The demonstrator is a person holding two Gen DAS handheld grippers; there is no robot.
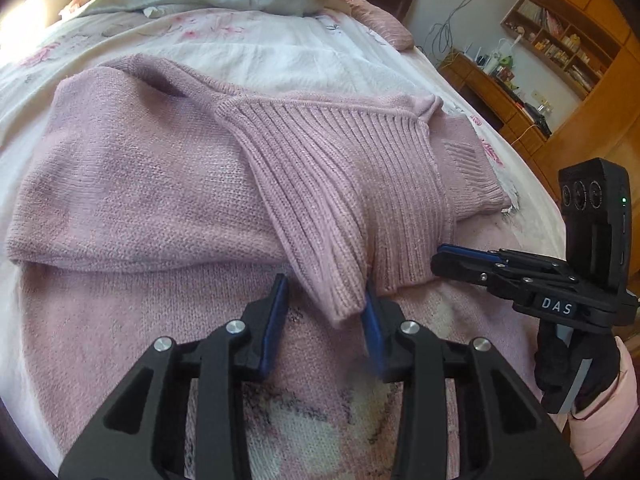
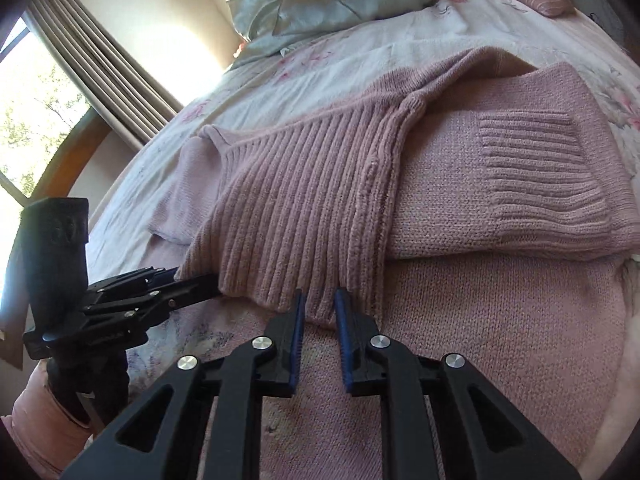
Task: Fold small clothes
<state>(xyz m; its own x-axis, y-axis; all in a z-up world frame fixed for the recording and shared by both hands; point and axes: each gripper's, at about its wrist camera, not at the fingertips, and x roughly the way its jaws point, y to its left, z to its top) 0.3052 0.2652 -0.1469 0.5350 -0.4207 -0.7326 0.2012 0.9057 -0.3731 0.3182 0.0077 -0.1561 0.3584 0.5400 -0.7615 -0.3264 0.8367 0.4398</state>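
We hold left hand-held gripper (image 1: pixel 325 309) and right hand-held gripper (image 2: pixel 320 309) released at near ribbed hem (image 1: pixel 340 184) of pink sweater (image 1: pixel 132 184) on bed (image 1: pixel 248 48).

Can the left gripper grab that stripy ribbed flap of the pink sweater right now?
Probably yes. The left gripper is open, and the ribbed flap's tip already lies between its fingers, with nothing in between.

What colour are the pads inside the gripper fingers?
Blue pads, clearest in the right wrist view.
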